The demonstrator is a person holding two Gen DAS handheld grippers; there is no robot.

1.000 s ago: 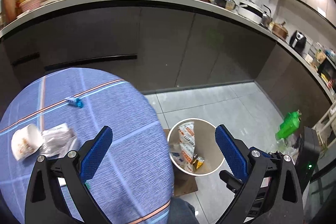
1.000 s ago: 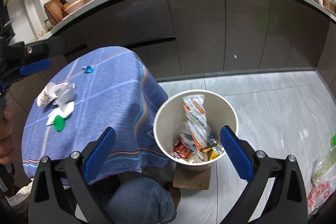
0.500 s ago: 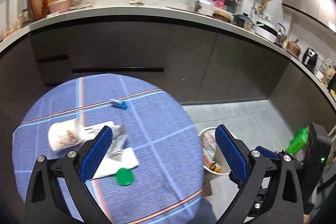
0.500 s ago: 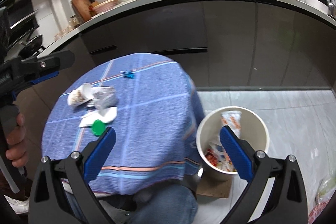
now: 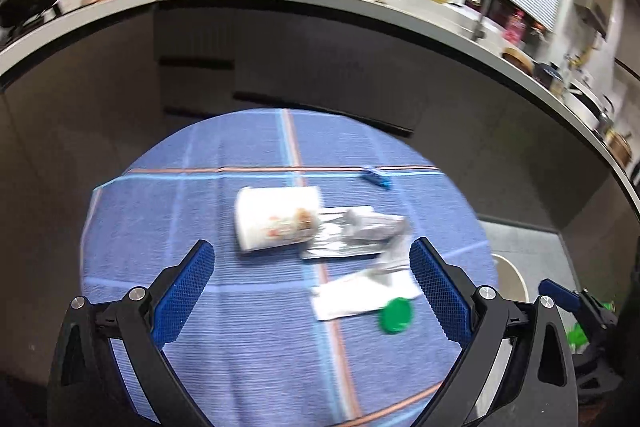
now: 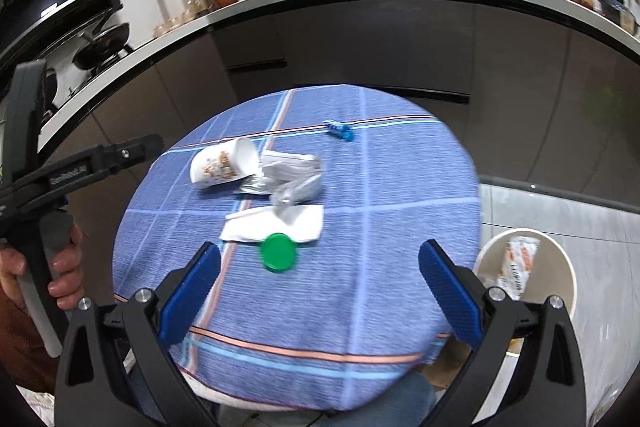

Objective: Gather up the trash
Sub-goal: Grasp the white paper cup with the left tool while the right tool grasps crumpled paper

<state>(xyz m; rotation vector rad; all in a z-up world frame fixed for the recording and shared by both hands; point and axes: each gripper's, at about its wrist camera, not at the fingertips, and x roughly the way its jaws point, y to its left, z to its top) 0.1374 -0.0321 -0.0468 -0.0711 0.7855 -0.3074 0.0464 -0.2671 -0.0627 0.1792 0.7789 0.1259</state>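
A tipped paper cup [image 5: 276, 219] is seen mid-table [image 5: 240, 339] beside a crumpled wrapper [image 5: 360, 231], napkin [image 5: 360, 293] and green lid [image 5: 395, 315] — all judged light and crushable. Both the left gripper [image 5: 312, 291] and right gripper [image 6: 318, 293] are held wide open and empty; the cup is best pinched across its soft wall.

From the left wrist I see the table litter smeared; the foil wrapper [image 5: 360, 235] has no clear outline. The bin [image 5: 510, 279] shows only a rim behind the table [image 5: 160, 227]. The print on the cup [image 6: 222, 165] is too small to read.
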